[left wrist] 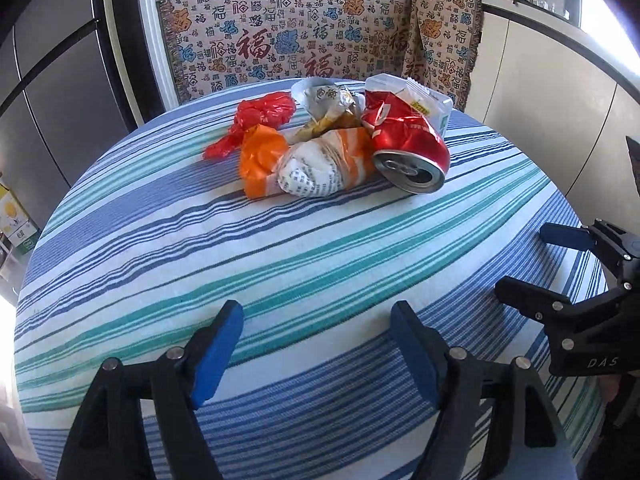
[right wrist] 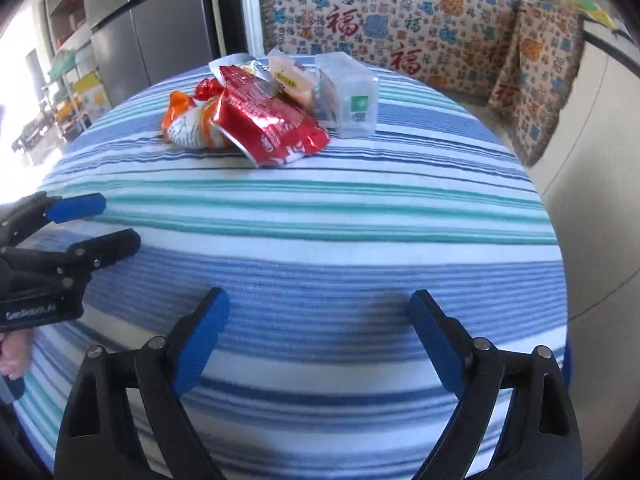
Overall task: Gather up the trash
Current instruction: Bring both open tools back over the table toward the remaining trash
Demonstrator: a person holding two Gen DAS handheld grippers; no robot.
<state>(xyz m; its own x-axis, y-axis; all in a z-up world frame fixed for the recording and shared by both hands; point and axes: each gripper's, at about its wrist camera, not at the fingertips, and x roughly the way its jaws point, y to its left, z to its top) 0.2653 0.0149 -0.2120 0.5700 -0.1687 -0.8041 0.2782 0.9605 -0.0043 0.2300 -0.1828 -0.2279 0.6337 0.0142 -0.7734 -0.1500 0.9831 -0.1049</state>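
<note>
Blue foam pads sit nearest you on both tools. Your left tongs (left wrist: pixel 318 342) stand well apart with only striped cloth between them; your right tongs (right wrist: pixel 318 338) are spread wide too, nothing held. Both hang over the near part of the round worktop (left wrist: pixel 280 264), tipped down toward it, probably so either can drop onto the pile from above. In the left wrist view the right tool enters from the right edge, so the two sit side by side, both short of the trash.

The trash is bunched in one heap on the far half of the worktop, well apart from both tongs. Nearest in the heap: a crushed red can (left wrist: pixel 408 152) lying on its side, its top end facing you, touching an orange-and-white printed wrapper (left wrist: pixel 308 164). Just behind them lie a knotted red plastic bag (left wrist: pixel 260 118), a crumpled silver-yellow snack wrapper (left wrist: pixel 324 108) and a clear plastic box (right wrist: pixel 352 94) with a green label, a pale snack packet (right wrist: pixel 288 76) leaning on it. Whether the box holds anything, I cannot tell. No bin or bag for collecting shows in either view.

Behind the worktop a patterned throw (left wrist: pixel 304 28) covers the seat back.
</note>
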